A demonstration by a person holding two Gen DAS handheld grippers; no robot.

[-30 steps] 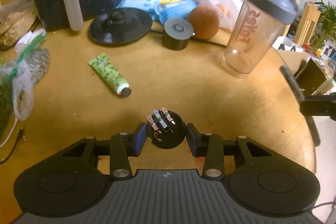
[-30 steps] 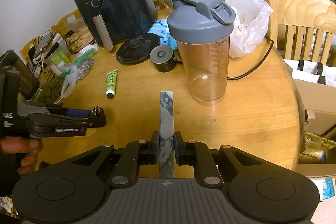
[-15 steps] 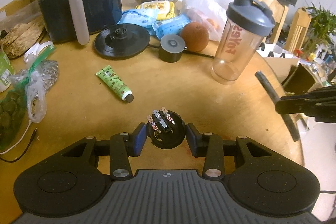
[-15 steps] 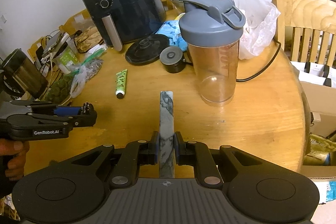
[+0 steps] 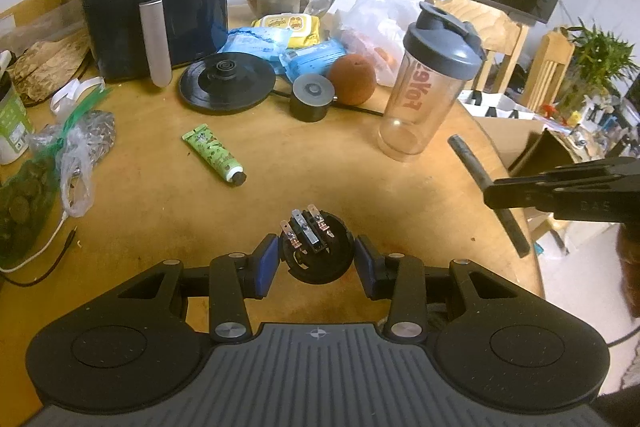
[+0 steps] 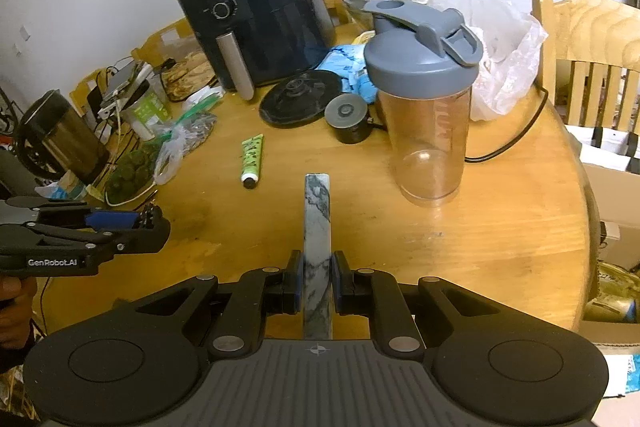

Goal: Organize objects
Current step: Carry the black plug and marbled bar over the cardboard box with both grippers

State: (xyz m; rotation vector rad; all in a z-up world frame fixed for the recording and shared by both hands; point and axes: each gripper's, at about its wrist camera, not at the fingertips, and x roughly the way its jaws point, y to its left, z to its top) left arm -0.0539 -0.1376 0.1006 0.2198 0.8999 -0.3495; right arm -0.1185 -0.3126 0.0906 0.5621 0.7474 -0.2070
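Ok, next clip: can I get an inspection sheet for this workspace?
Surface: round wooden table, scuffed.
Job's things: black round part with metal terminals; marbled bar.
Clutter: air fryer, shaker bottle, green tube, black disc base, plastic bags, packets.
Grippers: left gripper shut on the black round part; right gripper shut on the marbled bar.
Cables: black cord behind the bottle.
Surroundings: wooden chair, white wall.

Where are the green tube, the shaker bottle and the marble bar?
green tube (image 5: 211,154): left wrist view, middle of body.
shaker bottle (image 6: 430,131): right wrist view, clear wall.
marble bar (image 6: 318,223): right wrist view, middle of bar.
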